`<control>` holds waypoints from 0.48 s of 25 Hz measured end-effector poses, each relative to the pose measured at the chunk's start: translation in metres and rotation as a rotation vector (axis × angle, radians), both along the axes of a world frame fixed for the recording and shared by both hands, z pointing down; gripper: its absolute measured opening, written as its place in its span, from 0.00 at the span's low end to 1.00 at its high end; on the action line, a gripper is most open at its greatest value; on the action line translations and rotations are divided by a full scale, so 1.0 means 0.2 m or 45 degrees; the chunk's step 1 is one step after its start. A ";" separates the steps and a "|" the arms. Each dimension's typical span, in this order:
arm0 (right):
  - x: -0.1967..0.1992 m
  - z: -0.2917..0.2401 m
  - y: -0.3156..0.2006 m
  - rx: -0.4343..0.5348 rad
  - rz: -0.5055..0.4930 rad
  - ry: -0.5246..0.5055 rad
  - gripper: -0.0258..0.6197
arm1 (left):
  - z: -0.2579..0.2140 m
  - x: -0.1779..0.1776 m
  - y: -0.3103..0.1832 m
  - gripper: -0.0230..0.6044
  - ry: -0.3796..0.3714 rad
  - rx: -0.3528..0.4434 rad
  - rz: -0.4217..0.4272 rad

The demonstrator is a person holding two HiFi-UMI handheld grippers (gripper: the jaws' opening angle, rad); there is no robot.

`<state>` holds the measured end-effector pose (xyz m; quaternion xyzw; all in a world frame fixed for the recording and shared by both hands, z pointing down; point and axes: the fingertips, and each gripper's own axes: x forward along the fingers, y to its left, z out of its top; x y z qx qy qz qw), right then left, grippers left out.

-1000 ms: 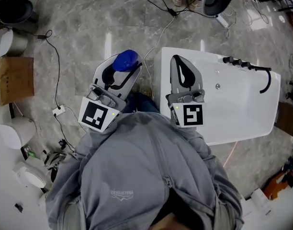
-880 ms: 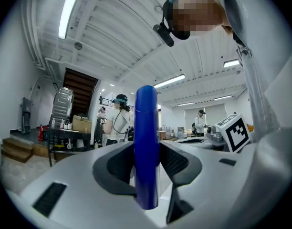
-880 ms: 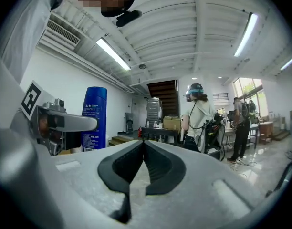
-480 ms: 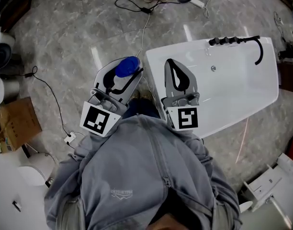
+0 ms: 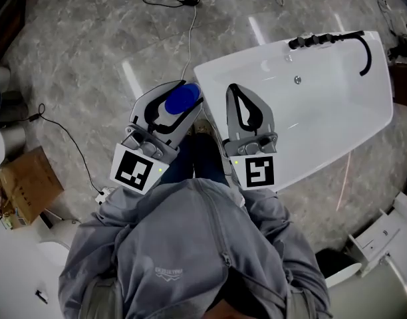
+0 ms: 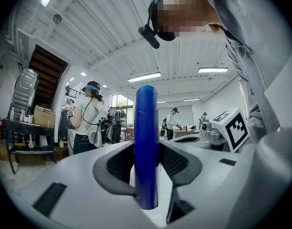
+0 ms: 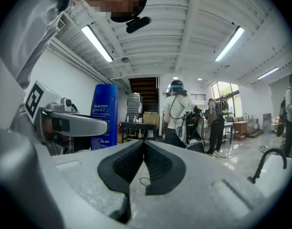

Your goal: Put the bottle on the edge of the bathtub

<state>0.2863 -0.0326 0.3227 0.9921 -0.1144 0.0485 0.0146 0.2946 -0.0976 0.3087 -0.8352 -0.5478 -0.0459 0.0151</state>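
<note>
The left gripper (image 5: 185, 94) is clamped on the tall blue plastic bottle (image 6: 146, 142), which stands upright between its jaws, the dark pads pressing on both of its sides; the right gripper (image 5: 232, 89) is empty, its jaws drawn together with the tips meeting. The two grippers point forward side by side, with the bottle just left of the right gripper. The white rectangular bathtub (image 5: 336, 111) lies just to the right of the left gripper and under the right one; its near edge runs between them. The bottle hangs over the grey marble floor (image 5: 90, 45), just beside that edge and not on it. Well ahead of the right gripper, a black faucet with a curved hose (image 5: 330, 40) sits at the tub's far end.
</note>
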 end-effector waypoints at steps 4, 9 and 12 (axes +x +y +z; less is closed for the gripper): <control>0.03 0.12 0.05 -0.016 -0.007 -0.009 0.05 | 0.11 0.04 0.07 0.29 0.013 0.003 0.031; 0.07 0.28 0.10 -0.024 -0.015 -0.014 0.05 | 0.28 0.09 0.15 0.29 0.056 0.020 0.057; 0.09 0.39 0.12 -0.025 -0.017 -0.015 0.05 | 0.38 0.12 0.19 0.29 0.070 0.005 0.068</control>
